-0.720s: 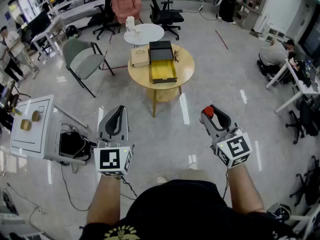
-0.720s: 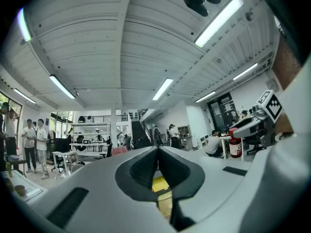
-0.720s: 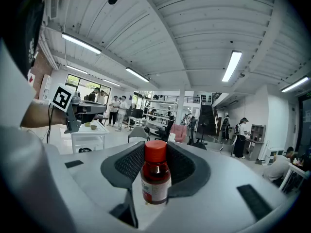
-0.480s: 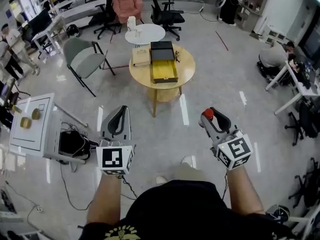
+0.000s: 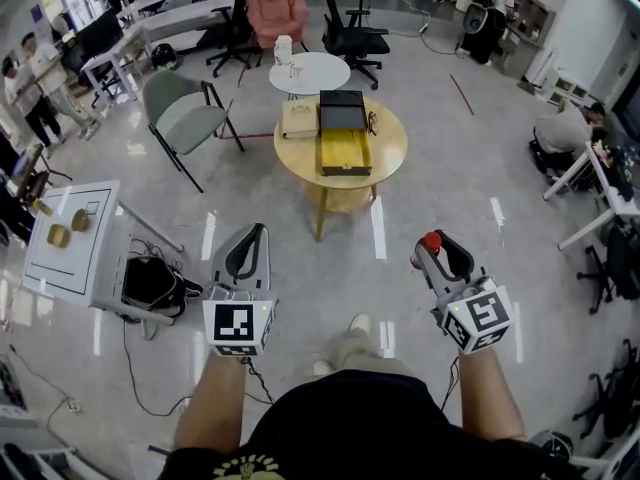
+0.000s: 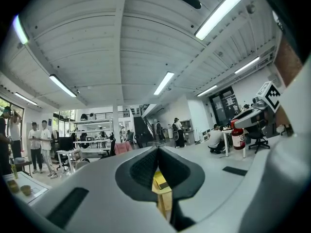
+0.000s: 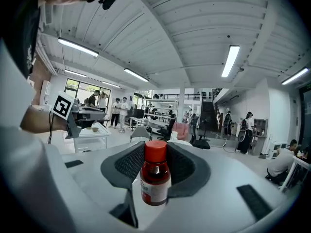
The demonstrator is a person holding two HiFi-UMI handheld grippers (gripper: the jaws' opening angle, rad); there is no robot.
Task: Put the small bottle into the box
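**A:** On the round table (image 5: 392, 140) ahead we have the box (image 5: 345, 152), open, yellow inside, with its black lid (image 5: 342, 109) at the table's far side. Small bottle?

**B:** Not at the table yet. We have it in the right gripper (image 5: 438, 250), well short of the table, out over bare floor. The pads pinch the small bottle (image 7: 155, 177) from both sides, red cap up. Its long axis stands upright, crosswise to the way the jaws reach.

**A:** Left gripper (image 5: 247, 249)?

**B:** Pads pressed together, nothing between them. Through the slit we only see the yellow of the box far off. It is also short of the table, level with the right one.

**A:** So what does the move turn on?

**B:** The box lies straight ahead of the bottle and a bit to the left, well apart. Both grippers are about equally far from the table, but only the right one carries, so we judge it does the drop. We have to close on the table first, then come over the box's open top with the bottle still upright.

**A:** Change from the earlier frame?

**B:** The table sits a little lower and further right in the head view, so we have stepped closer. The grip on the bottle looks the same, and the left gripper is shut as before.
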